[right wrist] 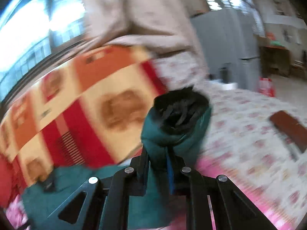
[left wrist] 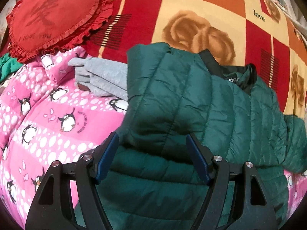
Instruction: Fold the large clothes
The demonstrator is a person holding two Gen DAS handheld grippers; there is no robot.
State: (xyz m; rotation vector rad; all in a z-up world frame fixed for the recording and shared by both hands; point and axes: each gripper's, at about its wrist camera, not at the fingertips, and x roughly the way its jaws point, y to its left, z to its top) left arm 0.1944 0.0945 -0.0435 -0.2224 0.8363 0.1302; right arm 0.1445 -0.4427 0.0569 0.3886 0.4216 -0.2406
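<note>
A dark green quilted puffer jacket (left wrist: pixel 191 99) lies on the bed, one side folded over its body, black collar at the upper right. My left gripper (left wrist: pixel 152 140) is open, its blue-padded fingers on either side of a fold of the jacket without pinching it. In the blurred right wrist view, my right gripper (right wrist: pixel 157 153) is shut on a green sleeve (right wrist: pixel 172 134) of the jacket with a black cuff opening, held up above the bed.
A pink penguin-print quilt (left wrist: pixel 48 118) lies under the jacket at left. A grey garment (left wrist: pixel 103 76) and a red heart cushion (left wrist: pixel 51 21) lie beyond it. A red-orange rose blanket (left wrist: pixel 191 9) covers the far bed. A person in beige (right wrist: pixel 138 15) stands behind the bed.
</note>
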